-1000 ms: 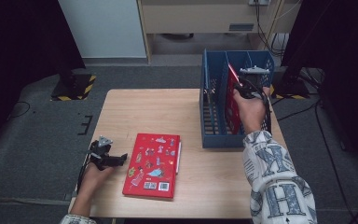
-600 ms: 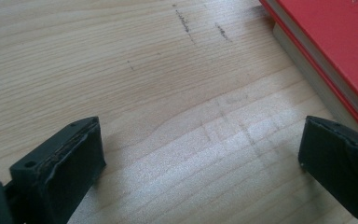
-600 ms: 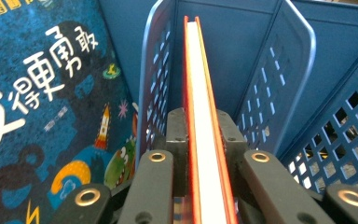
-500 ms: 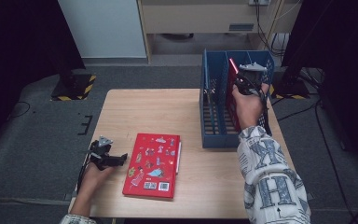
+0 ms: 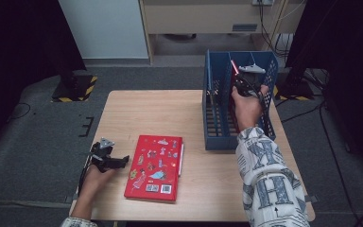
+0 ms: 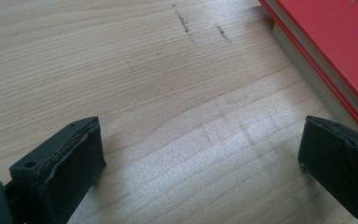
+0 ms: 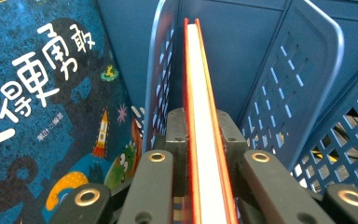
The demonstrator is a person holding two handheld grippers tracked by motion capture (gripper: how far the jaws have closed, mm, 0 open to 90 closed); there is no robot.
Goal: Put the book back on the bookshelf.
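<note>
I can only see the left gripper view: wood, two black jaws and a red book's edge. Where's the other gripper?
Observer: The right gripper is up at the blue file rack, at the table's far right.
Operator: Is it holding something?
Observer: Yes, its jaws are shut on a thin red-covered book, standing on edge between two dividers.
Operator: Anything else in that rack?
Observer: A blue picture book with a rocket stands in the next slot.
Operator: What's on my red book?
Observer: Cartoon stickers or drawings on the cover.

Shelving a red book in the blue rack

The right gripper (image 5: 240, 81) holds a thin red book (image 5: 234, 66) upright inside the blue rack (image 5: 211, 118); the left gripper (image 5: 122, 161) rests beside another red book (image 5: 155, 168).
</note>
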